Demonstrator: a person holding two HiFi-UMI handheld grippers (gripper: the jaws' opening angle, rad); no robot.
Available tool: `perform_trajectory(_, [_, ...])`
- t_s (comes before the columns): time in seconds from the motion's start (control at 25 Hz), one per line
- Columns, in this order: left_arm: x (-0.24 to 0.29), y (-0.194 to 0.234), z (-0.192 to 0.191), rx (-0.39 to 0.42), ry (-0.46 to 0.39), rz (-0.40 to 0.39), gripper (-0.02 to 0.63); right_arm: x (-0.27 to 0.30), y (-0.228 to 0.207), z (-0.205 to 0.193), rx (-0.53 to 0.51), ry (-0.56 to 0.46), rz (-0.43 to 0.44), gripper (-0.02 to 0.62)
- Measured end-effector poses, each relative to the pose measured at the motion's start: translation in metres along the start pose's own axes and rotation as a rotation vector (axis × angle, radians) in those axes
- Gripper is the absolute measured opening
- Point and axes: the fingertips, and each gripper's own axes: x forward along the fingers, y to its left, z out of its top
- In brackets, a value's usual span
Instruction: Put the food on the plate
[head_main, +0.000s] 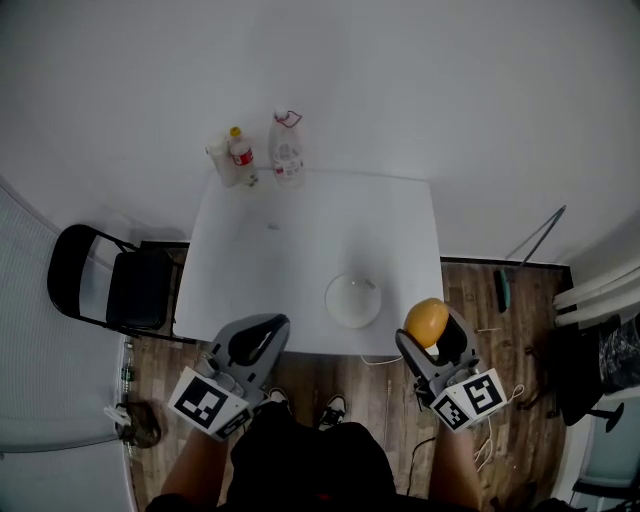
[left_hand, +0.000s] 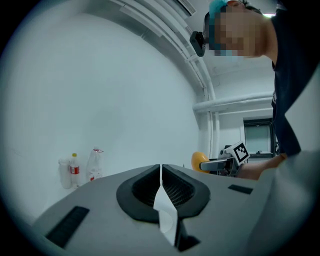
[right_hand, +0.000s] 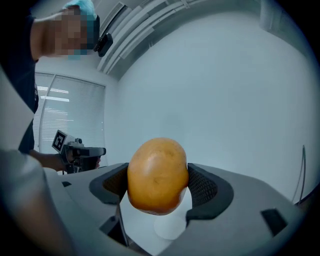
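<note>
The left claw (head_main: 258, 338) hangs pressed together and empty off the tabletop's (head_main: 300, 240) near edge, the plate (head_main: 353, 300) lies between, and the right claw (head_main: 432, 335) is clamped on the rounded orange food (head_main: 426, 322), which may slip on its smooth sides or, released early, miss the plate, whose position only the head view shows

The light in here is flat, cool and rather dim, with no hard shadows. From the head view the white table (head_main: 300, 240) is the brightest patch, and the pale plate (head_main: 353, 299) nearly melts into it. Both gripper views bow strongly and fall to black at the corners. Daylight glows through the blinds (right_hand: 60, 100). The orange-yellow fruit (right_hand: 157, 175) is sharp, softly lit on top and shaded beneath.
</note>
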Motion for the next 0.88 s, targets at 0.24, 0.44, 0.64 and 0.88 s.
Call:
perform_trajectory(0.24, [0.023, 0.043, -0.008, -0.011, 0.037, -0.073, 0.032, 0.040, -0.008, -0.017, -0.039, 0.084, -0.058, 0.371])
perform_trajectory(0.44, [0.026, 0.087, -0.030, -0.018, 0.067, -0.091, 0.032, 0.093, -0.017, -0.051, -0.121, 0.223, -0.103, 0.370])
perform_trajectory(0.64, [0.017, 0.118, -0.058, -0.078, 0.106, -0.069, 0.032, 0.138, -0.025, -0.109, -0.184, 0.419, -0.062, 0.371])
perform_trajectory(0.88, [0.012, 0.135, -0.084, -0.131, 0.133, -0.043, 0.032, 0.166, -0.035, -0.201, -0.213, 0.669, 0.016, 0.371])
